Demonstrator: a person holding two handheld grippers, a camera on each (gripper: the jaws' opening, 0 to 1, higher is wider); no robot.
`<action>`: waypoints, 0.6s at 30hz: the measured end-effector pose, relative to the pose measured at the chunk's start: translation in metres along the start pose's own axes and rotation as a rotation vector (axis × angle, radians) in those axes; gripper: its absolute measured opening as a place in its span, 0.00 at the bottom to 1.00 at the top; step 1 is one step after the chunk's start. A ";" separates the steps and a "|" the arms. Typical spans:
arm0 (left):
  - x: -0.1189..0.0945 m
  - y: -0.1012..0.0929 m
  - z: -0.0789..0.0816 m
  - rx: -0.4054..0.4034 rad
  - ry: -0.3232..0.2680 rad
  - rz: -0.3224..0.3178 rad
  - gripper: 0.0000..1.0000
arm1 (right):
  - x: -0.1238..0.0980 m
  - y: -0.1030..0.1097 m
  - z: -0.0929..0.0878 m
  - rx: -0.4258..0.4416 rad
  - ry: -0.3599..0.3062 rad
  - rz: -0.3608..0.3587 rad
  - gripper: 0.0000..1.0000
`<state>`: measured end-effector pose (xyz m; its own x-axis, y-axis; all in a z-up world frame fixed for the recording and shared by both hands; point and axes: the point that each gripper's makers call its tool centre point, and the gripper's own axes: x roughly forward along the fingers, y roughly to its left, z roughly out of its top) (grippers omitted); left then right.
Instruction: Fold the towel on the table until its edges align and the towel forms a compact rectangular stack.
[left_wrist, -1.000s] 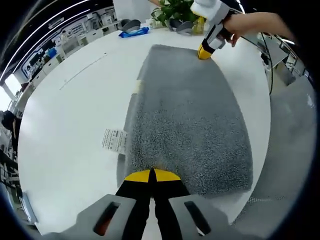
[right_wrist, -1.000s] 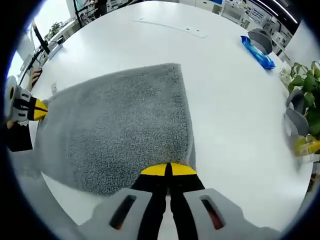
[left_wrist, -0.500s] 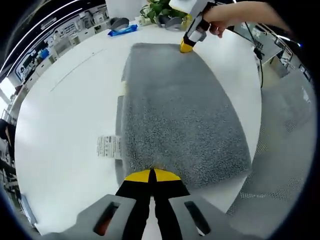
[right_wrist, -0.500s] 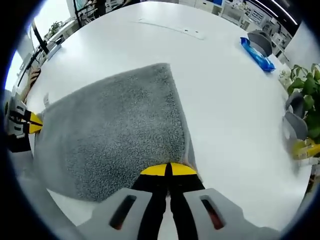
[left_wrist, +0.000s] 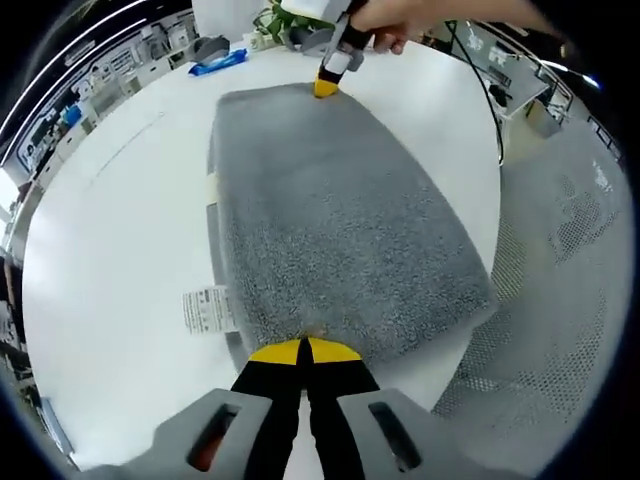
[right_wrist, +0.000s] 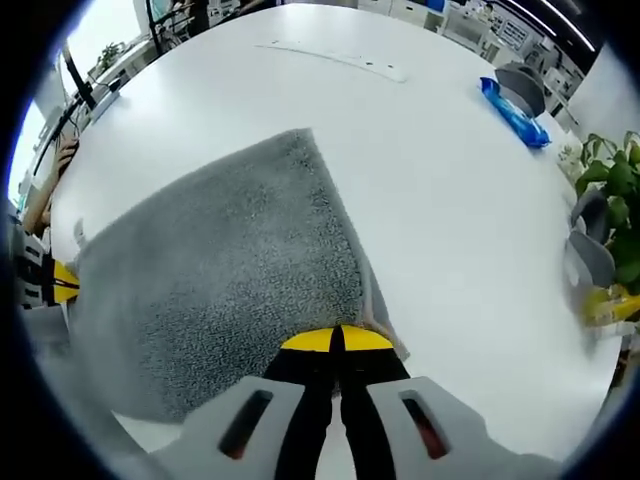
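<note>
The grey towel (left_wrist: 340, 220) is lying on the white table (left_wrist: 110, 230), already doubled, and its long axis is running straight away from the left gripper (left_wrist: 301, 349) toward the right gripper (left_wrist: 326, 86). The left gripper is sitting with its jaws pressed together on the near short end of the towel, and the right gripper, held by a hand (left_wrist: 385, 25), is pinching the far short end in the same way; from its own camera the right gripper (right_wrist: 335, 339) is showing closed jaws on the cloth (right_wrist: 230, 270), with the left gripper (right_wrist: 55, 282) at the towel's opposite end. So each gripper is holding one short end, and neither is nearer to the middle. To one long side of the towel a white label (left_wrist: 208, 308) is sticking out from the lower layer, and the layers there are not lining up exactly. On that side the table is giving wide open room. On the other long side the towel is lying close to the table's edge, with little room. Beyond the far end of the towel a blue packet (right_wrist: 513, 108) and a green plant (right_wrist: 605, 185) are standing well apart. I judge the next fold is asking for one short end to travel along the long axis onto the other.
</note>
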<state>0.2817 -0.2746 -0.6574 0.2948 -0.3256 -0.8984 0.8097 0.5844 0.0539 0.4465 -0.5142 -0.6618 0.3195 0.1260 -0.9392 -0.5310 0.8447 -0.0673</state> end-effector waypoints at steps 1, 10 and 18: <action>0.000 -0.001 0.000 0.007 0.001 0.001 0.01 | 0.000 -0.001 0.001 -0.001 0.000 0.000 0.00; 0.001 -0.009 0.004 0.010 0.000 -0.017 0.01 | 0.004 -0.006 0.008 -0.023 0.012 -0.001 0.00; 0.003 -0.012 0.006 0.009 -0.003 -0.030 0.01 | 0.006 -0.008 0.014 -0.026 0.009 0.003 0.00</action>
<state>0.2758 -0.2875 -0.6576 0.2718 -0.3456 -0.8981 0.8229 0.5674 0.0307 0.4638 -0.5133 -0.6624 0.3107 0.1239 -0.9424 -0.5524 0.8304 -0.0729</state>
